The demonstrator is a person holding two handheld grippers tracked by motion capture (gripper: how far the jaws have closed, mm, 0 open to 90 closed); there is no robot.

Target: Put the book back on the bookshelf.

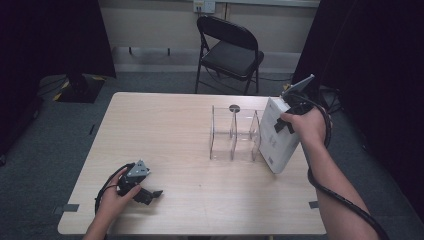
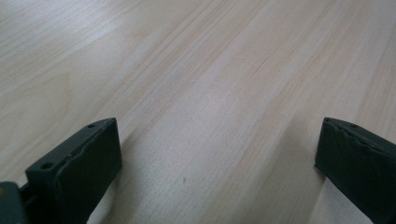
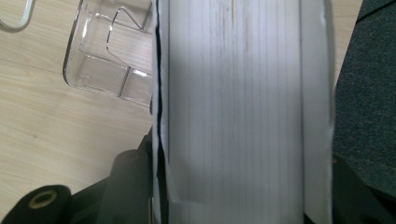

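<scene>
We see the rack (image 1: 234,134) on the worktop (image 1: 180,130) toward its right edge, the book (image 1: 276,135) just right of it, and the left tool (image 1: 150,195) near the front-left corner.

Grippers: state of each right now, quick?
Left gripper: open, nothing between the tongs, low over the table.
Right gripper: shut on the white book, beside the clear rack.

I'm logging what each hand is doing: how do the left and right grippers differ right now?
The left gripper lies low on the table near its front edge, while the right gripper is raised at the right side. The left gripper's fingers stand wide apart and hold nothing; the right gripper is shut on the white book, held beside the clear rack. Both are hand-held.
</scene>
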